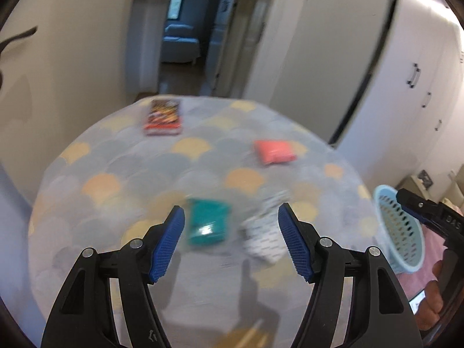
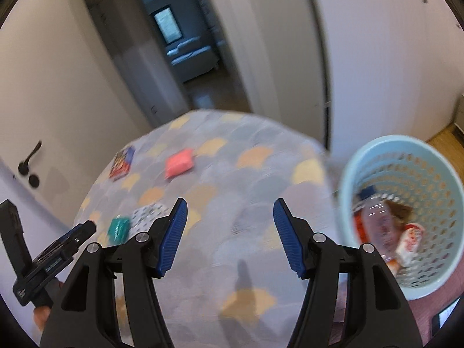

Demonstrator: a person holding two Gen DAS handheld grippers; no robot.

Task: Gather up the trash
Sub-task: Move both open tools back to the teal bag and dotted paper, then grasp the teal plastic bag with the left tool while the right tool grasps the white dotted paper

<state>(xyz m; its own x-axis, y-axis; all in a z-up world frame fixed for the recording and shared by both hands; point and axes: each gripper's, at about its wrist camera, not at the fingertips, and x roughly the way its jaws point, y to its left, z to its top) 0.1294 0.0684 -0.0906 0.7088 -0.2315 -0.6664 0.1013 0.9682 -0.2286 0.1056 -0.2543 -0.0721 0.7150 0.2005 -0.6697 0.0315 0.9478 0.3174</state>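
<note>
My left gripper (image 1: 231,220) is open above the near part of a round table (image 1: 121,156). A teal packet (image 1: 208,221) and a white patterned packet (image 1: 265,232) lie just ahead between its fingers. A pink packet (image 1: 275,151) and a red-orange packet (image 1: 163,113) lie farther back. My right gripper (image 2: 230,217) is open and empty over the table (image 2: 249,174). A light-blue perforated basket (image 2: 435,174) to its right holds a clear bottle (image 2: 380,223) and wrappers. The teal packet (image 2: 118,227), white packet (image 2: 146,214), pink packet (image 2: 178,163) and red-orange packet (image 2: 121,163) lie to the left.
The basket (image 1: 398,229) stands off the table's right edge, with the right gripper's body (image 1: 429,217) next to it. The left gripper's body (image 2: 49,258) shows at lower left in the right wrist view. Beyond the table are an open doorway (image 1: 181,34), white wardrobes (image 1: 406,87) and a door handle (image 2: 29,159).
</note>
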